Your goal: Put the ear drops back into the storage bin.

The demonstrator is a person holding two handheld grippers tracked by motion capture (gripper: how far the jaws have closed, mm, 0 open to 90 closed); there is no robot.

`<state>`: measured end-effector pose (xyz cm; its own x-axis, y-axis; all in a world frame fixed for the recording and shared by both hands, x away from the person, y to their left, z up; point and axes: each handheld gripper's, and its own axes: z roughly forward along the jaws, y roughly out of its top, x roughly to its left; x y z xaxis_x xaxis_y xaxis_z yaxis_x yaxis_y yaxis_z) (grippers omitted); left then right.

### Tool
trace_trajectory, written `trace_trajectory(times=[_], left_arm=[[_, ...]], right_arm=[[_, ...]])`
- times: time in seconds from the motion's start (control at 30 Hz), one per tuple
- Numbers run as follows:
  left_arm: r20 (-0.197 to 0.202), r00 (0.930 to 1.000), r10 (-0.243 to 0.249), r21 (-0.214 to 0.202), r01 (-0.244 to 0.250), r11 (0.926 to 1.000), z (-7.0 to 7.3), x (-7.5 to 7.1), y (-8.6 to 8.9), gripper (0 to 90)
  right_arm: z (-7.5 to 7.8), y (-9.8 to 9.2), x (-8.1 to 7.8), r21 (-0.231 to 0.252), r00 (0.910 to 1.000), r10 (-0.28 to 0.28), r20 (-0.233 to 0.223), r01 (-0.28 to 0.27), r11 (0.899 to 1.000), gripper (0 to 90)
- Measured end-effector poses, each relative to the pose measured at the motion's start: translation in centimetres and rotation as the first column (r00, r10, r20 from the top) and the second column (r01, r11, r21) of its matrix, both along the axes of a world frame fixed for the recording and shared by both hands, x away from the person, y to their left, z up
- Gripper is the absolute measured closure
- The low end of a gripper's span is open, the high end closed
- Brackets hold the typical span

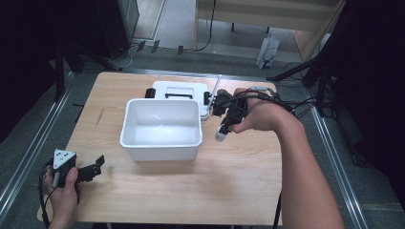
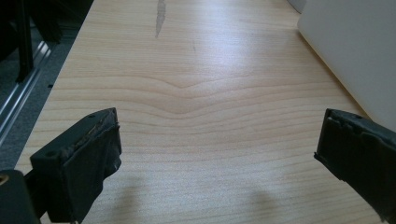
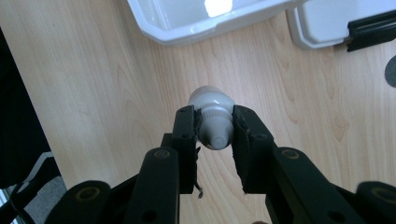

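A wooden table [image 1: 229,191] is seen from above, set on a grey floor [image 1: 28,143] with metal rails along both sides. Near the table's middle, a white tub [image 1: 161,128] stands open, its inside bare and glossy. Just behind it, touching or nearly touching its far rim, a white lid [image 1: 179,89] with black latches is laid flat. The tub's rim [image 3: 187,28] and a corner of the lid [image 3: 322,28] are also seen at the top of the right gripper view, with a black latch [image 3: 371,29] on the lid.

The right gripper [image 1: 224,125] is held by a hand [image 1: 260,114] just right of the tub, pointing down toward the table. A small white bottle [image 1: 221,133] is clamped between its jaws; in the right gripper view the bottle [image 3: 212,116] is gripped around its ribbed cap, nozzle toward the camera, body hanging over bare wood beside the tub. Whether the bottle touches the table cannot be told.

The left gripper [image 1: 98,164] is held by a hand [image 1: 64,193] at the table's near left corner, well apart from the tub. In the left gripper view its jaws stand wide apart over bare wood, with the tub's wall [image 2: 355,51] at the right edge.
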<state>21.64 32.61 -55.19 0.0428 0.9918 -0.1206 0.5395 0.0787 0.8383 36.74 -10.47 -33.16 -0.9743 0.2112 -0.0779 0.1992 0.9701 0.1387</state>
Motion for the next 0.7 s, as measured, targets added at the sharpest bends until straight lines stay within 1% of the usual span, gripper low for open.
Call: trace_trajectory(times=[0.03,0.07,0.1,0.13,0.27,0.37,0.53,0.57,0.63,0.67,0.7], left_arm=[[0.000,1.0000,0.000,0.000,0.000,1.0000,0.0,0.0,0.0,0.7],[0.000,1.0000,0.000,0.000,0.000,1.0000,0.0,0.0,0.0,0.7],[0.000,1.0000,0.000,0.000,0.000,1.0000,0.0,0.0,0.0,0.7],[0.001,1.0000,0.001,0.000,-0.001,1.0000,0.0,0.0,0.0,0.7],[0.001,1.0000,0.001,0.001,-0.001,1.0000,0.0,0.0,0.0,0.7],[0.002,1.0000,0.002,0.001,-0.002,1.0000,0.0,0.0,0.0,0.7],[0.001,1.0000,0.001,0.002,-0.001,1.0000,0.0,0.0,0.0,0.7],[0.001,1.0000,0.001,0.001,-0.001,1.0000,0.0,0.0,0.0,0.7],[0.001,1.0000,0.000,0.001,0.000,1.0000,0.0,0.0,0.0,0.7],[-0.001,1.0000,-0.002,0.002,0.002,1.0000,0.0,0.0,0.0,0.7],[-0.001,1.0000,-0.002,0.002,0.002,1.0000,0.0,0.0,0.0,0.7]], right_arm=[[0.3,0.3,0.0,-0.001,1.0000,0.006,0.001,-0.006,1.000,72.4],[0.8,0.8,0.1,0.004,0.9999,0.012,0.011,-0.012,1.000,72.4],[0.8,0.8,0.1,0.004,0.9999,0.012,0.011,-0.012,1.000,72.4],[1.3,1.3,0.2,0.010,0.9996,0.022,0.019,-0.022,1.000,72.4],[1.8,2.0,0.3,0.019,0.9992,0.029,0.026,-0.030,0.999,72.4],[2.3,3.0,0.4,0.020,0.9986,0.042,0.031,-0.043,0.999,72.4],[2.5,4.5,0.4,0.037,0.9973,0.064,0.035,-0.065,0.997,72.4],[2.5,4.5,0.4,0.037,0.9973,0.064,0.035,-0.065,0.997,72.4],[2.4,5.2,0.5,0.043,0.9963,0.074,0.044,-0.076,0.996,72.4],[2.3,5.5,0.6,0.043,0.9951,0.087,0.047,-0.089,0.995,72.4],[2.3,5.5,0.6,0.043,0.9951,0.087,0.047,-0.089,0.995,72.4]])
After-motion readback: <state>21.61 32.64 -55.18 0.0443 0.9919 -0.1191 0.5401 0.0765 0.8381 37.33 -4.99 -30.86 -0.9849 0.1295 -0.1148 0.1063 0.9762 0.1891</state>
